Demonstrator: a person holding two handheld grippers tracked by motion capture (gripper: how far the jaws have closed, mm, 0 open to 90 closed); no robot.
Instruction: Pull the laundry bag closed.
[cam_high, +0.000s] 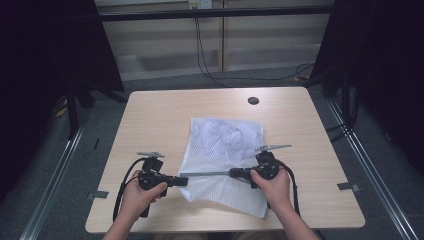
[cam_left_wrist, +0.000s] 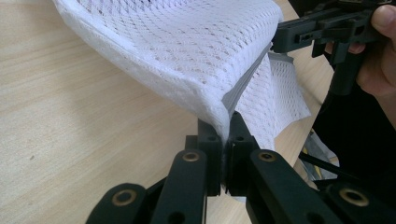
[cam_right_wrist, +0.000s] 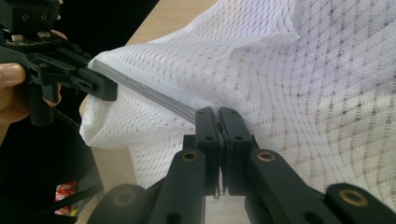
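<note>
1. Mesh bag: its grey zipper edge is clamped at one end by the left gripper and at the other by the right gripper.
2. Likely best to keep the edge taut and level, pulling evenly.
3. The bag lies mid-table, its long axis running away from the person; the zipper edge runs crosswise.

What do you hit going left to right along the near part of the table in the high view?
Left tool → stretched grey band of the white mesh bag → right tool, both tools shut on that band.
</note>
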